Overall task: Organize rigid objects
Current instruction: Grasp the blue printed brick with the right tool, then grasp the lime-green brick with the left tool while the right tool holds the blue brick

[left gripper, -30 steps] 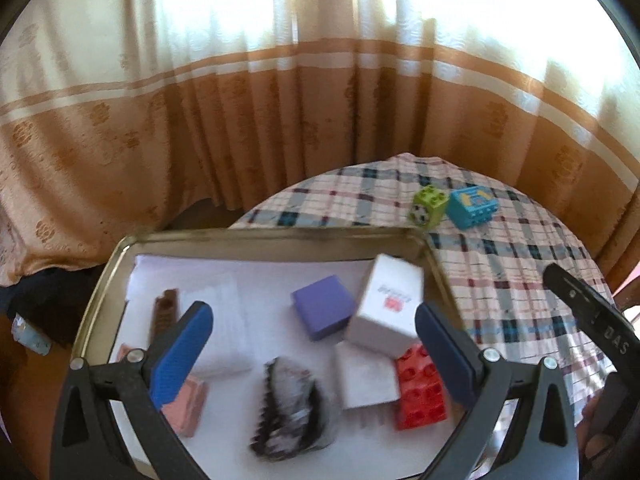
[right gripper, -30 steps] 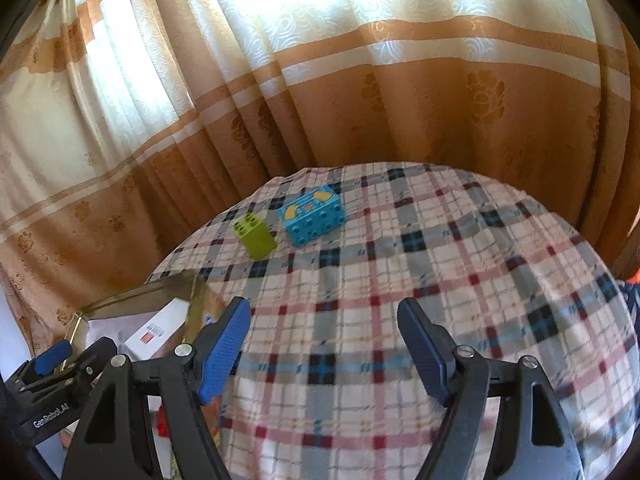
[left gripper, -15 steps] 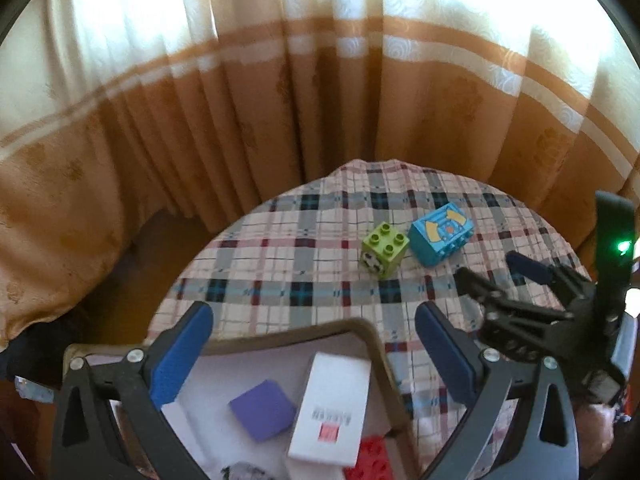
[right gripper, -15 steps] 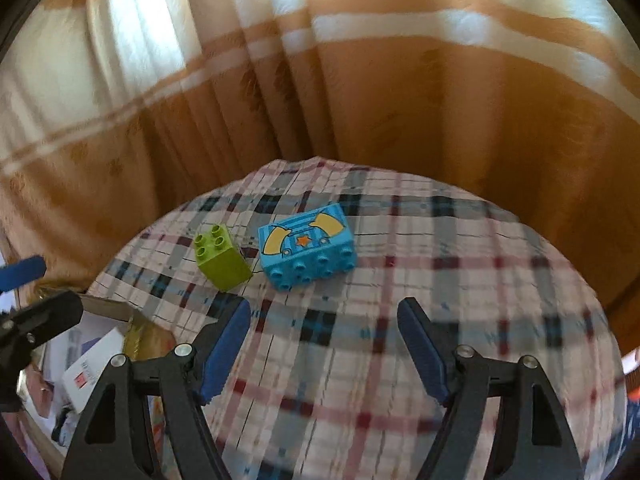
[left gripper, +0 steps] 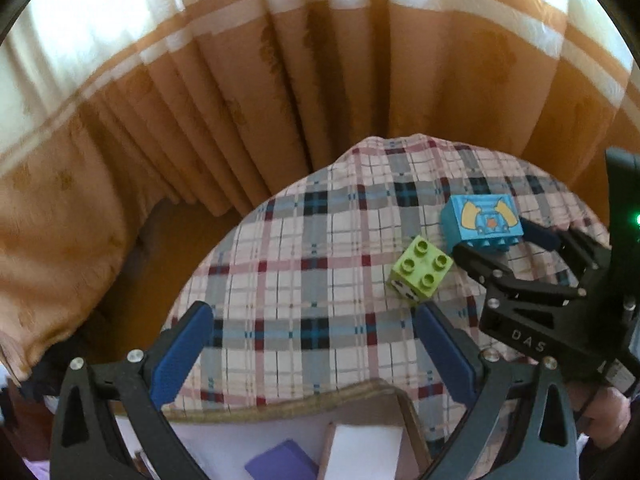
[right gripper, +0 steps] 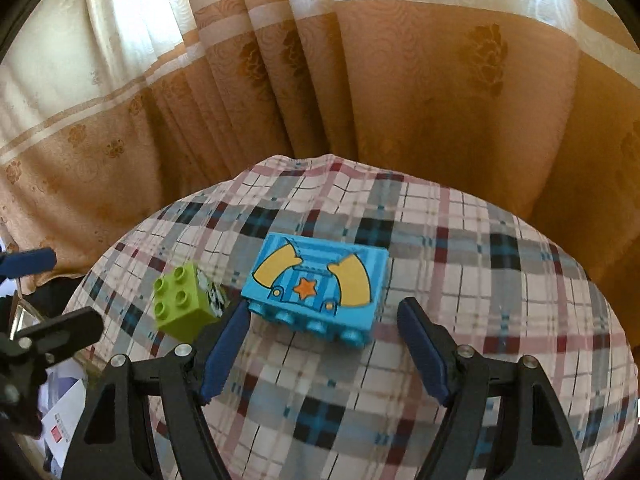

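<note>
Where the left tool [left gripper: 314,350] hangs wide open above the desk [left gripper: 304,280], a metal tray [left gripper: 280,404] lies directly beneath and behind its blue pads [left gripper: 182,356], the gold rim crossing between the two fingers. Inside the tray, on a white lining, sit a purple block [left gripper: 282,466] and, just right of it, a white box [left gripper: 362,454] leaning against the tray's right-hand wall (the rest of the tray runs out of view).

Ahead of that tool and off its right pad stands the green brick [left gripper: 420,270], studs up, a black-and-white printed face on its near side. Just beyond and to the right lies the blue brick [left gripper: 482,220], apart from the green one.

The right tool [right gripper: 322,346] is also spread wide, grasping nothing. The blue brick sits just ahead of its fingertips, between their lines, tipped on its side: studs face back toward the tool, the printed face with yellow arms and orange star looks up. Its long axis runs across the opening, from finger to finger, slightly skewed. The left pad nearly meets the brick's near left corner; whether it touches I cannot tell.
</note>
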`<action>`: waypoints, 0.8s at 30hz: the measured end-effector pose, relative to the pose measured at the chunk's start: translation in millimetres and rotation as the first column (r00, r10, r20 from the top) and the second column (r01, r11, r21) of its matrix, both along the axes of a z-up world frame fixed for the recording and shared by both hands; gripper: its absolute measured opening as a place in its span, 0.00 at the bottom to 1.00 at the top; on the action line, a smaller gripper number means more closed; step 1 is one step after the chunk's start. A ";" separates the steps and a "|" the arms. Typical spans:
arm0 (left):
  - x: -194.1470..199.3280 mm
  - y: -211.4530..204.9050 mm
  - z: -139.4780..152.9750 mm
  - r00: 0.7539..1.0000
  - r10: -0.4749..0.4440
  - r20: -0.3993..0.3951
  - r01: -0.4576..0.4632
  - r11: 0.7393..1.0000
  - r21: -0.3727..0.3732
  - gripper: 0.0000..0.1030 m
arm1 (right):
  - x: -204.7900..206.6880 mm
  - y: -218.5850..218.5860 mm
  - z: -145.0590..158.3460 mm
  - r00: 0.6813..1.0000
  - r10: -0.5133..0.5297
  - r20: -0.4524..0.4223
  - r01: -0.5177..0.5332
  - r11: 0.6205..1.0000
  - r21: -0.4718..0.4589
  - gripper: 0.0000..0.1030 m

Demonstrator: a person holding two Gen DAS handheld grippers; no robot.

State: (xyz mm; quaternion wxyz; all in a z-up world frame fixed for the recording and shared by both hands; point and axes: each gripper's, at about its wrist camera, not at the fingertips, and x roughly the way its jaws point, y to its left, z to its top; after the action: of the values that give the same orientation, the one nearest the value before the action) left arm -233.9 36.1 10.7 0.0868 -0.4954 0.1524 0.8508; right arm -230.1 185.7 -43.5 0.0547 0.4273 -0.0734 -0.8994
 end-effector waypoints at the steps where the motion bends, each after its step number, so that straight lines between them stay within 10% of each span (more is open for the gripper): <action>1: -0.9 2.6 -1.0 1.000 -0.007 0.000 0.007 1.000 -0.009 0.99 | -1.6 -0.8 -0.3 1.000 0.000 -0.002 0.000 1.000 0.000 0.76; 15: -10.1 25.0 -7.5 0.994 -0.111 0.022 0.112 0.988 -0.103 0.99 | 2.7 9.1 -2.0 0.998 0.031 -0.047 -0.033 0.998 -0.046 0.71; 24: -24.9 56.8 -25.0 0.985 -0.168 0.044 0.173 0.967 -0.187 0.99 | 46.4 45.9 2.5 0.989 -0.136 -0.058 0.135 0.991 -0.020 0.67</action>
State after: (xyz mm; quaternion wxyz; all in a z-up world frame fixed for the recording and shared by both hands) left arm -258.9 92.9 -14.3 0.1140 -0.4983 0.2736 0.8148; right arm -183.7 231.5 -41.1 -0.0010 0.3939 -0.1077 -0.9128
